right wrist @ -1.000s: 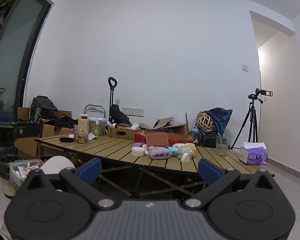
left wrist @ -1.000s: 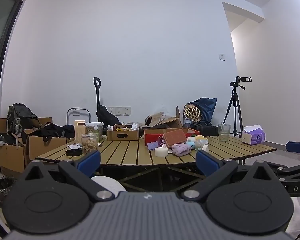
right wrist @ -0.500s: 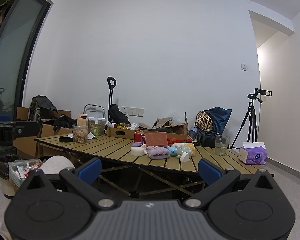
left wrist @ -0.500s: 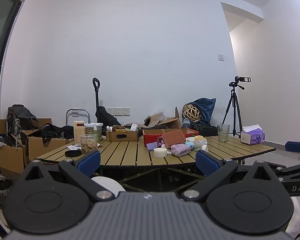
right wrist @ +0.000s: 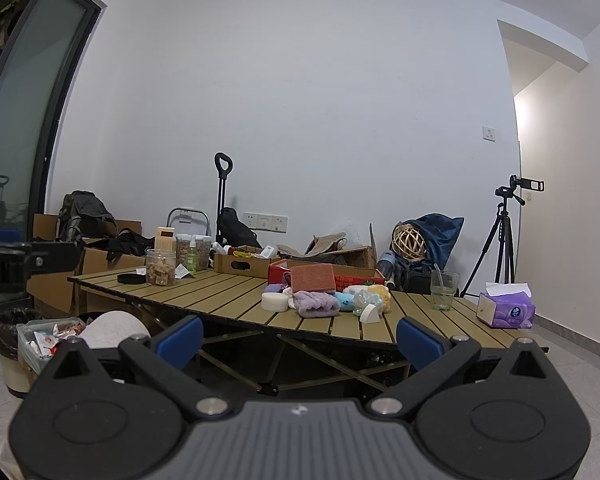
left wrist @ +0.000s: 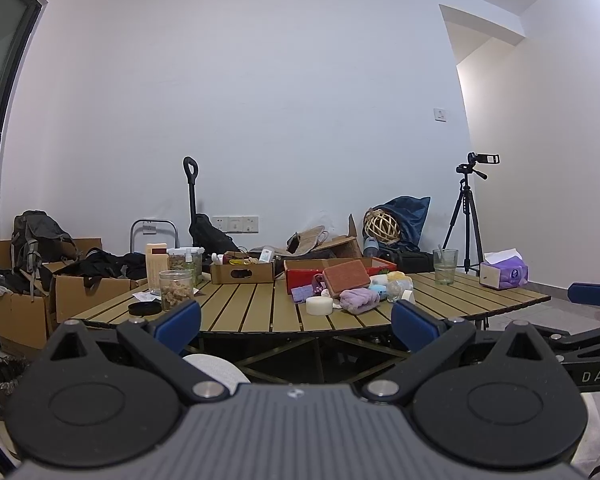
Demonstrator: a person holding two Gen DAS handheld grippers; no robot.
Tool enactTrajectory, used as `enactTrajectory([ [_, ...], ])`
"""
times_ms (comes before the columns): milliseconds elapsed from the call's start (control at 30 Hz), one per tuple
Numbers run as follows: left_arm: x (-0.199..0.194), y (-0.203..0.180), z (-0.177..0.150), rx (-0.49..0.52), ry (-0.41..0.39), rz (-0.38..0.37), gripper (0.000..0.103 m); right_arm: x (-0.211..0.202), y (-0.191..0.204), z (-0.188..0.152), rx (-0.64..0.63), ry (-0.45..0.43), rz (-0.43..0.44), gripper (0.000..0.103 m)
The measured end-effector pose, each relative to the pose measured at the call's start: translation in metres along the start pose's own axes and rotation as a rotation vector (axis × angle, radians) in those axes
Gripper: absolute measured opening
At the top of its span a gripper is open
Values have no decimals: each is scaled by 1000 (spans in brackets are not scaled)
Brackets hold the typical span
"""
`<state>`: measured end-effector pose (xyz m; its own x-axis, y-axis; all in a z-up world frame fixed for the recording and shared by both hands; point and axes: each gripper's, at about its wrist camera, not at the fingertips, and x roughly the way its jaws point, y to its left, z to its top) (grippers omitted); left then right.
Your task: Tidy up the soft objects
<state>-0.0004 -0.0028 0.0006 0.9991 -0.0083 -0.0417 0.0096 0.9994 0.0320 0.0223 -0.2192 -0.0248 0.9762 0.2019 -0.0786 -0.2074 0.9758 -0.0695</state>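
Left wrist view: the left gripper (left wrist: 296, 322) is held low, well short of a slatted wooden table (left wrist: 244, 312), with its blue-padded jaws wide apart and nothing between them.
Soft objects, left view: a loose pile sits mid-table, with a purple cloth (left wrist: 359, 300), a white round sponge (left wrist: 319, 305), a reddish-brown sponge block (left wrist: 347, 277) and small pastel pieces, just in front of a red box (left wrist: 300, 276).
Right wrist view: the right gripper (right wrist: 298, 338) also hangs well short of the table edge, jaws spread and empty.
Soft objects, right view: the same pile lies untouched, with the purple cloth (right wrist: 316, 304) beside the white round sponge (right wrist: 275, 301).
Other items: a jar (right wrist: 161, 267), a drinking glass (right wrist: 444, 290) and a tissue pack (right wrist: 506, 311) stand well apart from the pile.
Progress: apparently nothing is sorted yet; approaching, picking and placing all remain.
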Motion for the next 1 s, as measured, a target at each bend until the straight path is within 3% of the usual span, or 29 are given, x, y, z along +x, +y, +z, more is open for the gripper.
enactTrajectory([
  [1000,-2,-1,1,4,-3,-1,103,2,-1,-1,-1,3,0,103],
])
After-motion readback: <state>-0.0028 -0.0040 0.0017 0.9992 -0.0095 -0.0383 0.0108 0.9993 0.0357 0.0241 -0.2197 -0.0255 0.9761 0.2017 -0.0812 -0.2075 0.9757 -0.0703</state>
